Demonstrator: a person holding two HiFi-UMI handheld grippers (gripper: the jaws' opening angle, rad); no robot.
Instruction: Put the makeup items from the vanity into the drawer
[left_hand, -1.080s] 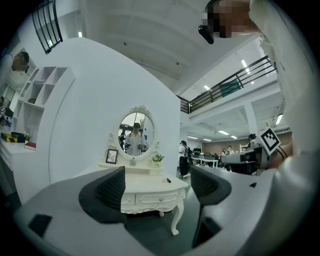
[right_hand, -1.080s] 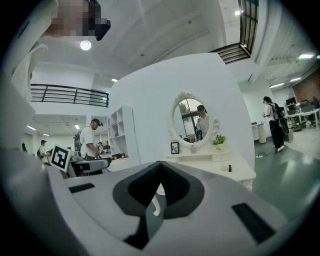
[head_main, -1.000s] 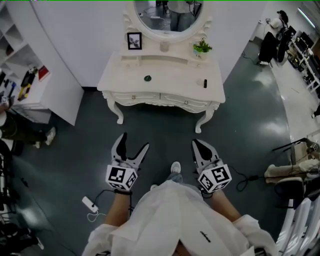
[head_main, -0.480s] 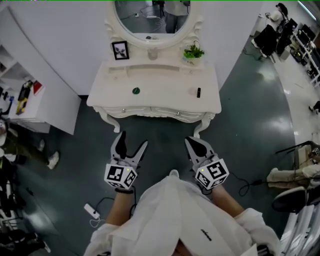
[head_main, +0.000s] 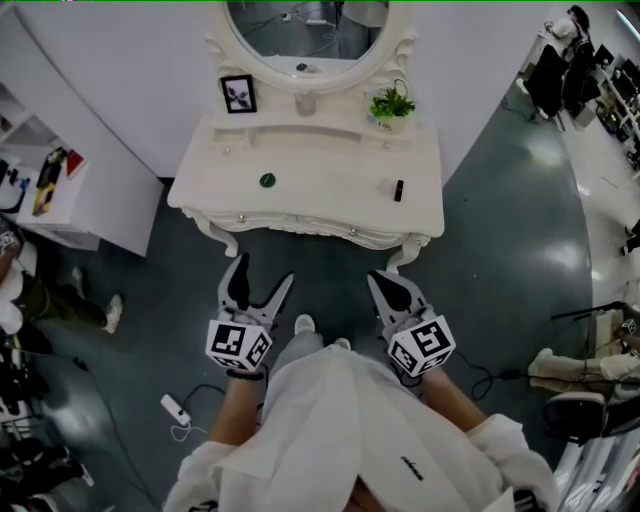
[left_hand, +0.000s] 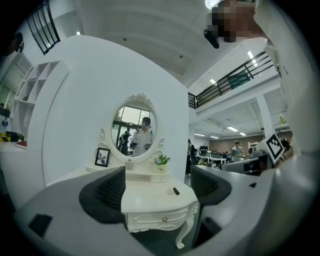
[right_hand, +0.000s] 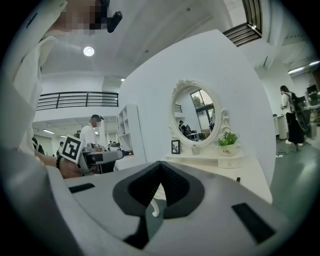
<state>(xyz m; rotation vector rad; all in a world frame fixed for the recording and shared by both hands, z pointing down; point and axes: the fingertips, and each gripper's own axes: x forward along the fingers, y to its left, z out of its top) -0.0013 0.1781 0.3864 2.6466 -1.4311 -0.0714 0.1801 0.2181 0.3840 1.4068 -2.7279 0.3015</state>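
Observation:
A white vanity (head_main: 320, 190) stands against the wall ahead, and its front drawers (head_main: 300, 224) are closed. A small round green item (head_main: 267, 180) lies on its top at the left. A black lipstick-like tube (head_main: 398, 190) lies at the right, and the left gripper view shows that tube (left_hand: 175, 191) too. My left gripper (head_main: 262, 275) hangs open and empty in front of the vanity, short of its front edge. My right gripper (head_main: 381, 282) is shut on nothing, equally short of the front edge. In the right gripper view the pads (right_hand: 172, 182) meet.
On the vanity's back shelf are an oval mirror (head_main: 308, 30), a picture frame (head_main: 237, 94) and a potted plant (head_main: 390, 104). A white shelf unit (head_main: 55, 190) stands to the left. A power strip (head_main: 172, 408) lies on the floor by my left foot. Chairs and desks fill the right side.
I have stepped closer to the vanity, so it looks larger and lower in the head view. Both grippers keep the same pose and state.

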